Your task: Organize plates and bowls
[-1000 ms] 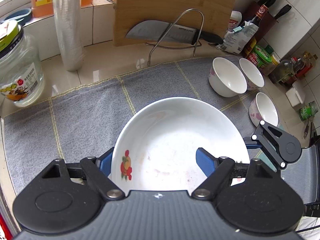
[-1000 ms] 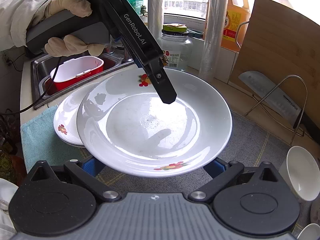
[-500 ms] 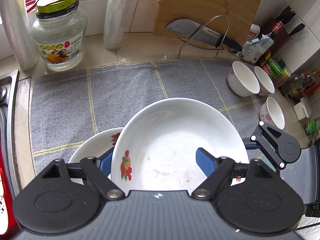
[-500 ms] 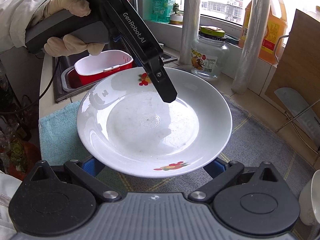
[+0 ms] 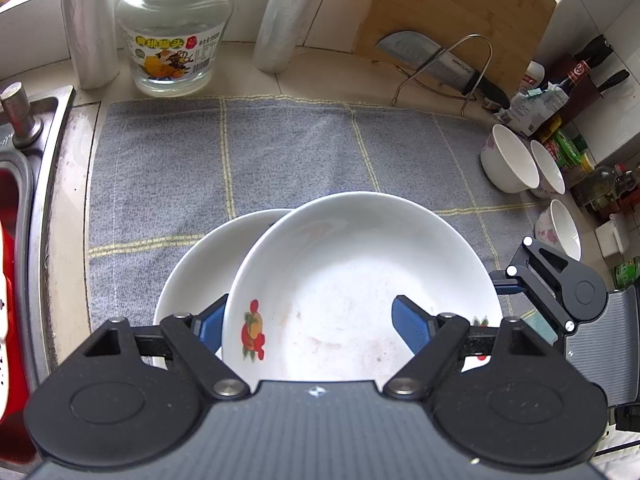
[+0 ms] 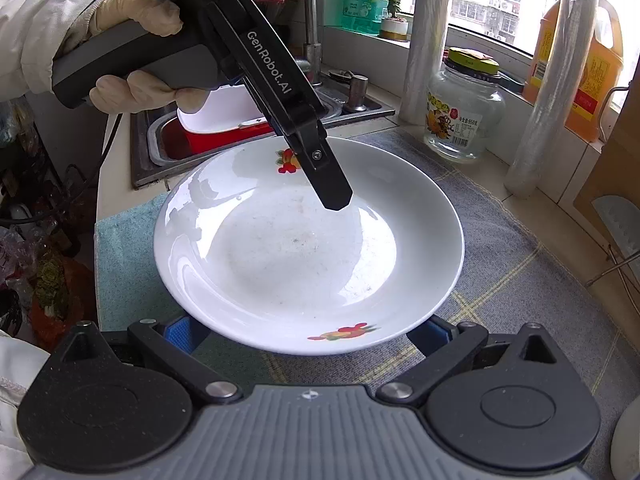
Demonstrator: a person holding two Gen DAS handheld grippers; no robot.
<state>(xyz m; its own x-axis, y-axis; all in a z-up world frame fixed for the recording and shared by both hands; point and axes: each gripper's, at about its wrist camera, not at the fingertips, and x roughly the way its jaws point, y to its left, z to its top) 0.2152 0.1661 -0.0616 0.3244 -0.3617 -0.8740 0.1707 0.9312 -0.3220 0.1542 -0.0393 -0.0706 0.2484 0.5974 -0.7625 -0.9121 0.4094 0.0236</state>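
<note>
Left gripper (image 5: 310, 320) is clenched on the top plate (image 5: 360, 272): one blue pad under the rim, the other on the inside face by the fruit print. Right gripper (image 6: 306, 330) has its jaws spread wide, both pads below the plate's near rim, pinching nothing (can't tell if the rim rests on them).

The top plate sits over the bottom plate (image 5: 200, 272), offset to the right and not centred. I can't tell whether they touch. The bottom plate lies flat on the grey towel (image 5: 280, 152) that covers the surface.

Progress, my guess: early to middle. The plate stack is nearly made but not released or lined up. The bowls are untouched.

Count:
- Plates: 2, both white with fruit prints.
- Bowls: 3, at the towel's right edge and none nested. Bowl one (image 5: 508, 164) and bowl two (image 5: 548, 172) are just beside each other; bowl three (image 5: 560, 232) is nearer me and apart.

Left to do: seat the top plate and let go, then gather the three bowls.

Further back are one glass jar (image 5: 172, 40), two film rolls and a cleaver on a wire rack.
</note>
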